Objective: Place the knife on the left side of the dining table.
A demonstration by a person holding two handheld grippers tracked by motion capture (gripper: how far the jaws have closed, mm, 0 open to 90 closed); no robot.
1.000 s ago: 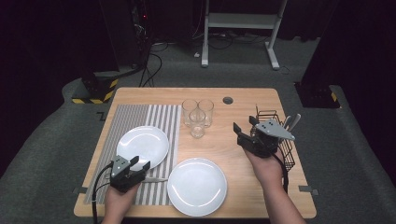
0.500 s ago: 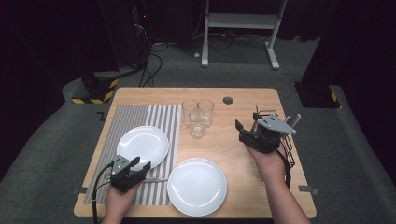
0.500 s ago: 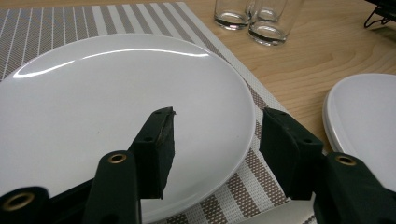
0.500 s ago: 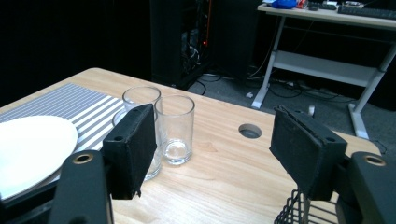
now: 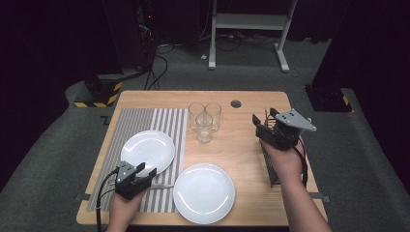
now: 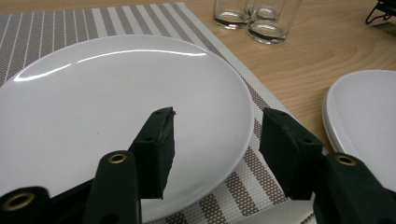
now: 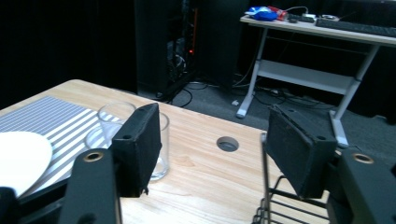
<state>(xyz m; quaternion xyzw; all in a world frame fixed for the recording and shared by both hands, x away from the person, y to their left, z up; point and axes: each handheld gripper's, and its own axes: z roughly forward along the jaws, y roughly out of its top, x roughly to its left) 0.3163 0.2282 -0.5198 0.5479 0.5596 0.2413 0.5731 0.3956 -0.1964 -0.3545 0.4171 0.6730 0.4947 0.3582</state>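
Since the earlier frame, the right gripper (image 5: 262, 126) had risen slightly above the wire rack (image 5: 269, 164), its empty jaws just closing somewhat yet apart, glasses (image 5: 204, 121) ahead-left, while the left gripper (image 5: 145, 170) rested low, jaws apart and empty, white plate (image 6: 93, 102) directly ahead.

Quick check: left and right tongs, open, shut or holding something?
Left tongs: open, empty, over the near rim of the round white plate on the striped mat.
Right tongs: open, empty, just been closing.
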